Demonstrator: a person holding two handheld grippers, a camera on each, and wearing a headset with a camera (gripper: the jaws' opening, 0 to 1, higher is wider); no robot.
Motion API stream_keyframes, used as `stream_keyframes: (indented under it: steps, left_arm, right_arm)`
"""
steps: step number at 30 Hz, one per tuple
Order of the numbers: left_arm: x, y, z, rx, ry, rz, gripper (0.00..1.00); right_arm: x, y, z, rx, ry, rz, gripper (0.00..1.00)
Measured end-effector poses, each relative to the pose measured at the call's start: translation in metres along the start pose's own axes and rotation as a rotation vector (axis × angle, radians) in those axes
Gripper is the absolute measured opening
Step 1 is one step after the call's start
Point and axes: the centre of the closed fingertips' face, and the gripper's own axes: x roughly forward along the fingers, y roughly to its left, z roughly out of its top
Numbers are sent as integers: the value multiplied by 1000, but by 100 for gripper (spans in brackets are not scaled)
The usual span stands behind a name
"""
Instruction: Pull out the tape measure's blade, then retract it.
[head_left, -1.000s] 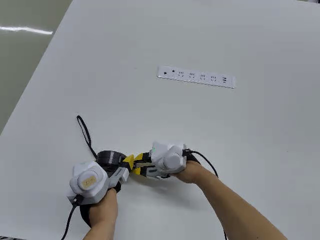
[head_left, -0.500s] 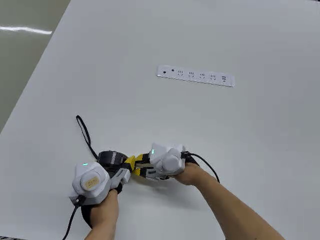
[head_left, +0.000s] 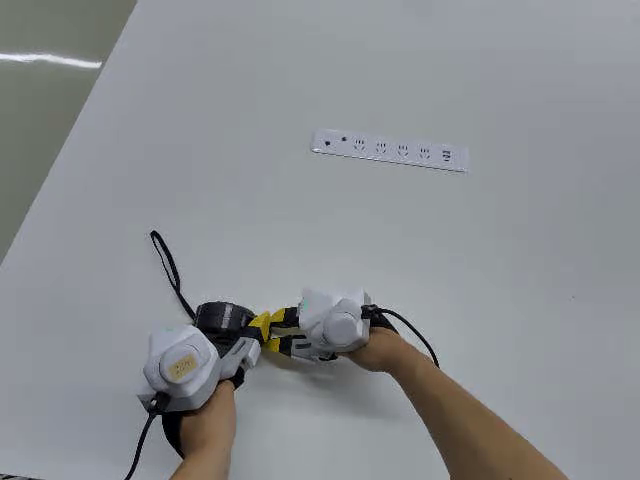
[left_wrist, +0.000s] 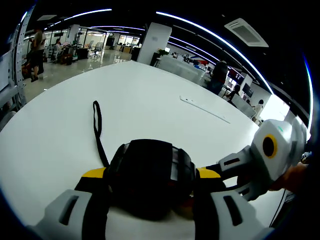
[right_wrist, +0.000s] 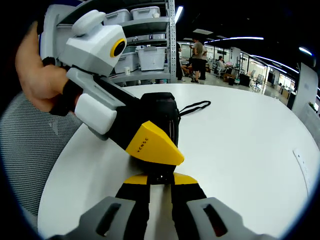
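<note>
While no blade shows outside the case, I take this as the very start of the pull-out step. The tape (head_left: 222, 318) sits low on the worktop (head_left: 450, 260), toward 7 o'clock in the head view, and it is clamped across its black body by the left tool (left_wrist: 150, 177), one yellow pad on each flank. The right tool (right_wrist: 161, 179) meets the case from 3 o'clock, nose to nose with the left one. Its jaws are drawn narrow, right at the mouth of the case. I judge that they pinch the blade's end hook, but the hook itself is hidden under the left tool's yellow tip, so I cannot be sure.

From the case a black strap (head_left: 168, 265) trails away toward 11 o'clock and lies loose on the worktop. A white power strip (head_left: 388, 151) lies well apart, at about 1 o'clock from the tape.

For the next move I would hold the left tool steady and draw the right tool straight out toward 3 o'clock, in line with the mouth, so the blade runs out flat and does not kink. If the grip on the hook is shallow it may slip off and snap back. The retract would then call for a slow, guided return, not a release.
</note>
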Motion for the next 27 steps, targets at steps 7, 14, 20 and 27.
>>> stream_keyframes:
  steps: [7,14,20,27]
  left_arm:
    - [0,0,-1,15,15,-6,67]
    - [-1,-2,0,88,32,-12,67]
    - [-4,-5,7,127,21,-18,69]
    - [-6,-9,16,163,4,-43,71]
  right_arm:
    - [0,-2,1,-4,5,-13,17]
    - [-3,-4,3,9,2,-25,21]
    - [-5,-5,4,16,-1,-34,25]
    - [-10,-3,6,17,8,-47,29]
